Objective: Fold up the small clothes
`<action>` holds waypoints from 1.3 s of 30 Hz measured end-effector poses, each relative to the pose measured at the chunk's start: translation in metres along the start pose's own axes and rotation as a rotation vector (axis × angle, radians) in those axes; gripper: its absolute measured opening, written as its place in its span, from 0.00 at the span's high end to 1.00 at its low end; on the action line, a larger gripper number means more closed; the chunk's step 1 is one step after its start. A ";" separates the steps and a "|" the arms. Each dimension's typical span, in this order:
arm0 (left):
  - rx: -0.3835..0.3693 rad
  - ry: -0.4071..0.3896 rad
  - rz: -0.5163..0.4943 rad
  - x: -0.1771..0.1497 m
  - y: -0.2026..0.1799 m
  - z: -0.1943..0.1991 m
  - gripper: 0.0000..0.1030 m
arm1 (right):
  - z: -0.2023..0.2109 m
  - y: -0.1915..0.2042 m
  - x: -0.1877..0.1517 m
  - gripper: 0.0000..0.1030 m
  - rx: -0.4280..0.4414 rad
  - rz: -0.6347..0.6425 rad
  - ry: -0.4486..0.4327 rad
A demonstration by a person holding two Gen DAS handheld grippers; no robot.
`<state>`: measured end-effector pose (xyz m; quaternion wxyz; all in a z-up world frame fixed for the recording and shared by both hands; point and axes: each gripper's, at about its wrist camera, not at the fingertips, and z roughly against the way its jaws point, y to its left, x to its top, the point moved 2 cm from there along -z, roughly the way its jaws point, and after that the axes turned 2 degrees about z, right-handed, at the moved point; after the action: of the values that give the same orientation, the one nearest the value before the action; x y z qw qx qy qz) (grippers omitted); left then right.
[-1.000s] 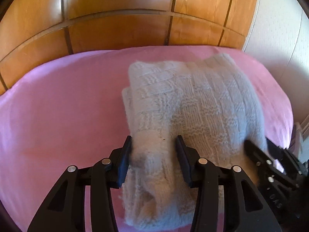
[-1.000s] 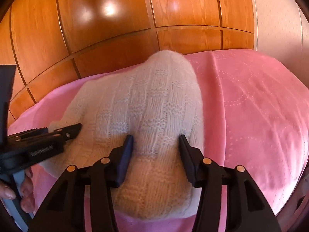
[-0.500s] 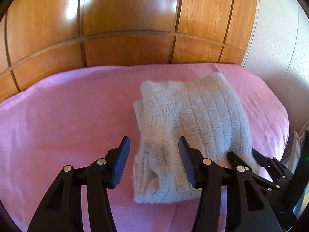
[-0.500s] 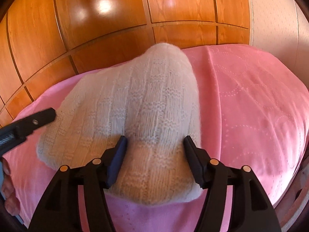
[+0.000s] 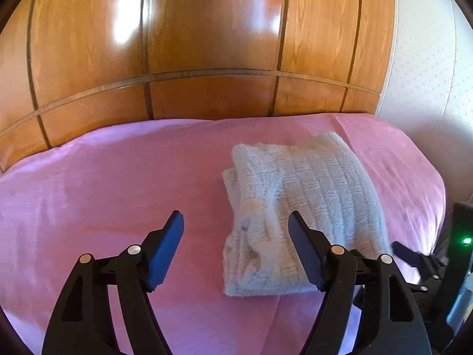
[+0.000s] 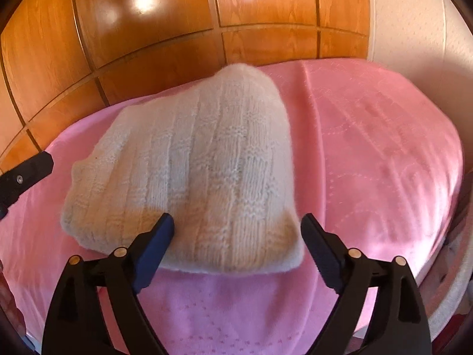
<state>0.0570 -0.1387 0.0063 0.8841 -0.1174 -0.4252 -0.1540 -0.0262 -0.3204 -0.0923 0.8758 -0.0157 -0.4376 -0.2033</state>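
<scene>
Both grippers, left [image 5: 235,247] and right [image 6: 236,247], have drawn back, fingers spread, from the folded knit [image 5: 298,210] on the pink blanket [image 5: 103,189].

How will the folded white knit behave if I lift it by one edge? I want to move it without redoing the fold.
The folded white knit looks soft and floppy, so its layers would likely sag open. Its fuzzy yarn probably grips rather than slips. It seems light, likely sliding on the pink blanket if pushed.

Bright, warm daylight. Glare patches on glossy wood panelling [image 5: 207,29]. Soft shadow under knitted garment [image 6: 189,177]; its edges slightly motion-blurred. Strong fisheye bending at borders, dark vignette corners. Pink bedspread [image 6: 369,148] sheen on right
</scene>
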 end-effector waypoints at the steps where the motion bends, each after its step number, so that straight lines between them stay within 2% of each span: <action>1: 0.004 0.001 0.005 -0.001 0.001 0.001 0.30 | 0.005 0.001 0.001 0.05 -0.023 0.003 -0.015; 3: 0.018 0.011 0.017 -0.004 0.005 0.000 0.28 | 0.015 0.004 0.004 0.02 -0.065 0.001 -0.045; 4: 0.024 0.012 0.022 -0.005 0.008 0.001 0.25 | 0.020 0.007 0.006 0.02 -0.071 -0.002 -0.049; 7: 0.048 0.001 0.031 -0.009 0.013 0.006 0.24 | 0.035 0.014 0.013 0.02 -0.086 -0.009 -0.086; 10: 0.070 -0.009 0.032 -0.015 0.018 0.011 0.16 | 0.049 0.024 0.020 0.02 -0.108 0.018 -0.134; 12: 0.080 -0.014 0.033 -0.018 0.019 0.016 0.16 | 0.056 0.030 0.021 0.02 -0.122 0.034 -0.164; 13: 0.094 -0.019 0.031 -0.020 0.020 0.018 0.11 | 0.059 0.033 0.021 0.02 -0.132 0.042 -0.178; 17: 0.112 -0.029 0.049 -0.025 0.025 0.026 0.05 | 0.064 0.038 0.019 0.02 -0.137 0.048 -0.196; 24: 0.106 -0.025 0.058 -0.026 0.025 0.031 0.05 | 0.066 0.046 0.014 0.02 -0.125 0.064 -0.201; 39: 0.123 -0.058 0.043 -0.024 0.017 0.044 0.04 | 0.066 0.034 0.013 0.02 -0.091 0.015 -0.193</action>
<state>0.0177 -0.1036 0.0133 0.8800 -0.0767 -0.4568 -0.1049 -0.0568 -0.2802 -0.0365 0.8295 -0.0782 -0.5101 -0.2138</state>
